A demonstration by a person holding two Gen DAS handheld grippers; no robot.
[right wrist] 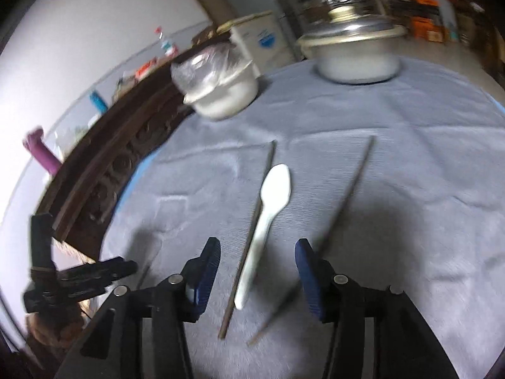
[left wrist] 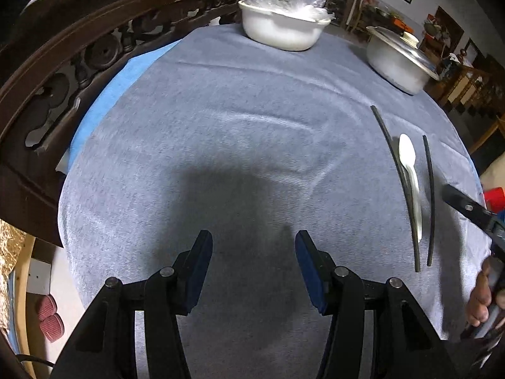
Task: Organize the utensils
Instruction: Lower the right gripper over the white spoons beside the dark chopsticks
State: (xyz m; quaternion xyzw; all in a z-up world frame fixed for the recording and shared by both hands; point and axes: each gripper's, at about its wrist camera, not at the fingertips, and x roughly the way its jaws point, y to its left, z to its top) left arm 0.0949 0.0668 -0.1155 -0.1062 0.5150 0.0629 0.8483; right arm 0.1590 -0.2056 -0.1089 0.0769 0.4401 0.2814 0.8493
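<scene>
A white plastic spoon (left wrist: 412, 177) lies on the grey cloth between two dark chopsticks, one to its left (left wrist: 398, 183) and one to its right (left wrist: 430, 202). My left gripper (left wrist: 254, 246) is open and empty, well left of them over bare cloth. In the right wrist view the spoon (right wrist: 268, 221) lies just ahead of my right gripper (right wrist: 257, 252), which is open and empty above its handle end. One chopstick (right wrist: 249, 237) touches the spoon's left side; the other (right wrist: 344, 199) lies apart to the right. That view is blurred.
A white bowl (left wrist: 281, 28) with a plastic bag in it stands at the table's far edge. A lidded metal pot (left wrist: 397, 60) stands far right. A carved dark wood rail (left wrist: 63, 72) borders the left side. The left gripper shows in the right wrist view (right wrist: 82, 278).
</scene>
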